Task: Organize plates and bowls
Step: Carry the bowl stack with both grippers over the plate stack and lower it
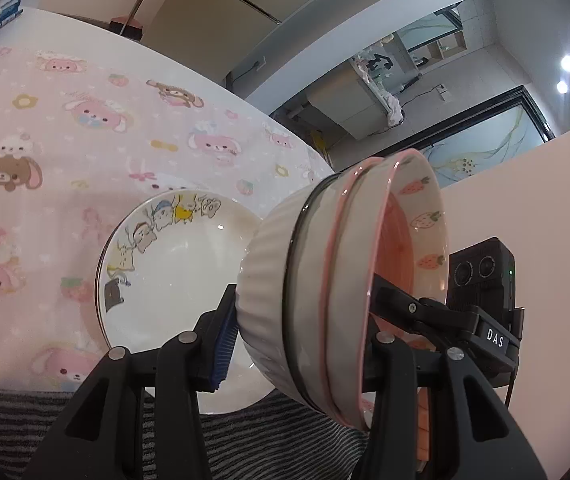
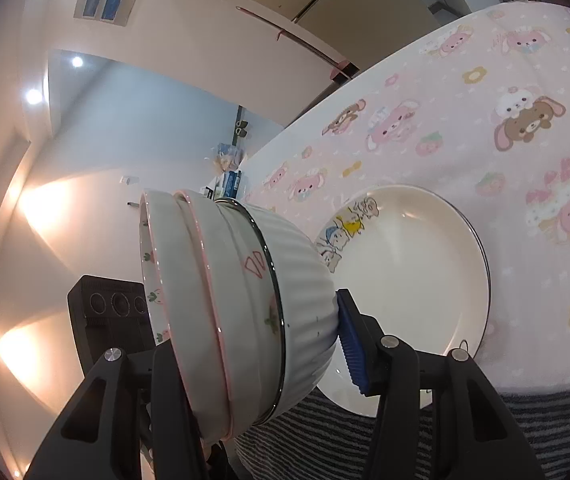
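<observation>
Both grippers, left point(image 1: 301, 344) and right point(image 2: 253, 344), clamp nested bowl stack point(image 1: 337, 292), lower center; plate point(image 1: 173, 264) on tablecloth point(image 1: 65, 128) behind.

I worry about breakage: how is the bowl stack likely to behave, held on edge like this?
The bowl stack looks glazed ceramic, so probably slippery and fragile. Three nested bowls are likely heavy. Each hand-held gripper, left and right, clamps it across its depth, so the bowls probably stay nested unless a grip loosens.

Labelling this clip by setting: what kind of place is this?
Probably a home dining area: a table with a pink cartoon-bunny tablecloth, a white plate on it, and nested bowls held above.
</observation>
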The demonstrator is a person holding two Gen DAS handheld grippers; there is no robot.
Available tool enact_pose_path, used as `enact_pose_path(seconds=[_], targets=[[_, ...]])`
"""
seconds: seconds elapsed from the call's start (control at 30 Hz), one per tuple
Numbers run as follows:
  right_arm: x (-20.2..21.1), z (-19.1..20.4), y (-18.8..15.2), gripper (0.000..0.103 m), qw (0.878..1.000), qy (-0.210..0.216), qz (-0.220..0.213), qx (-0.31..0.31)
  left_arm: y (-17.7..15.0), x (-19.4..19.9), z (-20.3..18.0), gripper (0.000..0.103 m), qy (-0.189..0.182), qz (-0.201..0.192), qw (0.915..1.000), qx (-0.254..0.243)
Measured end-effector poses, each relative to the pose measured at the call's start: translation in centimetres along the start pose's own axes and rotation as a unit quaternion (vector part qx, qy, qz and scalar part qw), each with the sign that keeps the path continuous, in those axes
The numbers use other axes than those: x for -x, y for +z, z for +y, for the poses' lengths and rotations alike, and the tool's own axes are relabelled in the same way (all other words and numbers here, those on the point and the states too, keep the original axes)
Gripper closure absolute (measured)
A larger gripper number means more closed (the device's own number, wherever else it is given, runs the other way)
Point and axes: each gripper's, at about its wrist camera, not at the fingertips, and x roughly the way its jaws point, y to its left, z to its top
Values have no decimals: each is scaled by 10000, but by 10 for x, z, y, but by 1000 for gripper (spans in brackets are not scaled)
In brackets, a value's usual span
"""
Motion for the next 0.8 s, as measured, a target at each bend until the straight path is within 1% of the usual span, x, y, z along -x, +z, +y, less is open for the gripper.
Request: enact_pose_path(seconds=[0.17, 0.37, 0.6, 0.73, 0.8], targets=[[-10, -11, -8, 51, 9999, 31, 98, -33, -11, -4, 11, 60, 65, -47, 10000, 21], [-28, -30, -11, 51, 9996, 50, 248, -157, -16, -17, 28, 60, 145, 39, 9999, 73], [-35, -40, -12, 51, 9994, -83, 296, -178, -20, -30, 41, 59, 11, 90, 9999, 54], [-37, -47, -13, 51, 9992, -80, 328, -218, -22, -35, 42, 59, 39, 106, 9999, -11], [-39, -48, -14, 51, 9991, -158, 333, -198, -23, -38, 46, 59, 27, 151, 9999, 42]])
